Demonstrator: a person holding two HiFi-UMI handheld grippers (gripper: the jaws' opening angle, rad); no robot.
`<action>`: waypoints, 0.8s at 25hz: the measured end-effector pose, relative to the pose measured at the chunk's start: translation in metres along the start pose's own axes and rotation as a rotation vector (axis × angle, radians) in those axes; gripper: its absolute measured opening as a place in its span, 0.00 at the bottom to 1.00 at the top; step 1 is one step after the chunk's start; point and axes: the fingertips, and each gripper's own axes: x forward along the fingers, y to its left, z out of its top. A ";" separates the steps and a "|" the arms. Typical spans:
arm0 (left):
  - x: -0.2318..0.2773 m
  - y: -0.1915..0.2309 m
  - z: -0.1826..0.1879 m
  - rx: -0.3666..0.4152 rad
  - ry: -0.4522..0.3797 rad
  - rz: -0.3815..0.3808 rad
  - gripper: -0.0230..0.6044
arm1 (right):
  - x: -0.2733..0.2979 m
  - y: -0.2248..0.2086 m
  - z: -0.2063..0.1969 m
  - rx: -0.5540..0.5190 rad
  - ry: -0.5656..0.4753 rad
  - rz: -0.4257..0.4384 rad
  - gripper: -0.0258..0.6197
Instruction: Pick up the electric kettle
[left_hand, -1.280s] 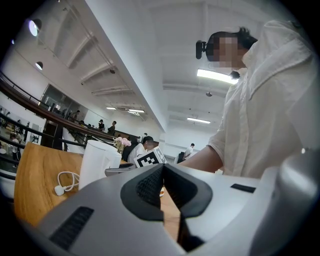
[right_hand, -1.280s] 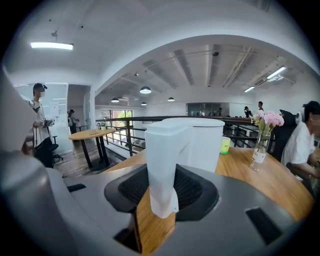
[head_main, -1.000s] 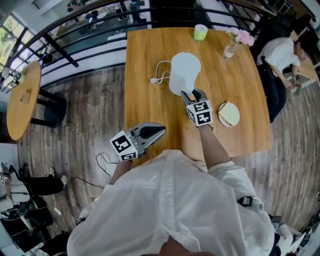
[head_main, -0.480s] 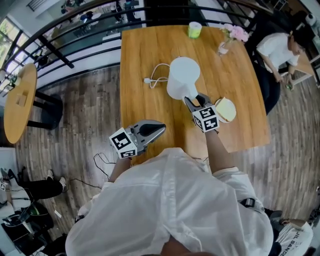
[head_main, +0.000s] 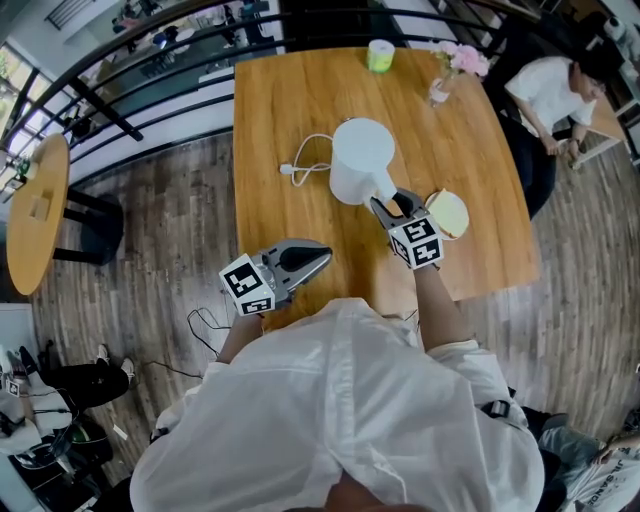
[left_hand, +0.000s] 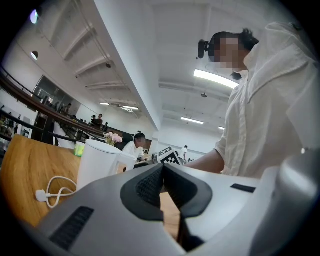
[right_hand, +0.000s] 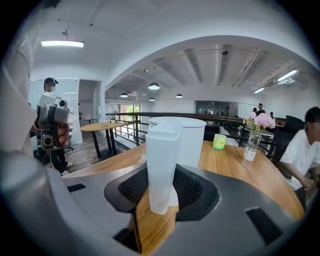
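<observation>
Electric kettle (head_main: 358, 155) has come toward us with the right gripper (head_main: 393, 203) since a second ago, and now sits closer to the plate (head_main: 466, 214).
We see the right jaws clamped on the kettle's white handle (right_hand: 161, 165), one pad on each side. The kettle sits mid-table (head_main: 280, 110) with its lid on, so the contents are unseen (we can't tell if the base is clear of the wood). Left gripper (head_main: 320, 258) is pinched fully closed with nothing in it, at the near table edge, well apart from the kettle. White cord (head_main: 290, 168) lies just left of the kettle. At the far edge are a green cup (head_main: 379, 55), inside not visible, and a glass vase (head_main: 438, 92) holding pink flowers (head_main: 462, 62). The plate carries a pale slice (head_main: 448, 212), just right of the right gripper.
</observation>
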 end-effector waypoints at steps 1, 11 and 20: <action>-0.001 0.001 0.001 -0.002 -0.001 -0.001 0.05 | 0.001 -0.001 0.002 0.000 0.001 0.002 0.28; -0.003 0.007 -0.011 -0.030 0.010 0.004 0.05 | -0.013 -0.039 -0.010 -0.087 0.062 -0.001 0.28; 0.007 0.014 -0.019 -0.059 0.011 -0.003 0.05 | -0.023 -0.104 -0.015 0.063 -0.009 -0.165 0.26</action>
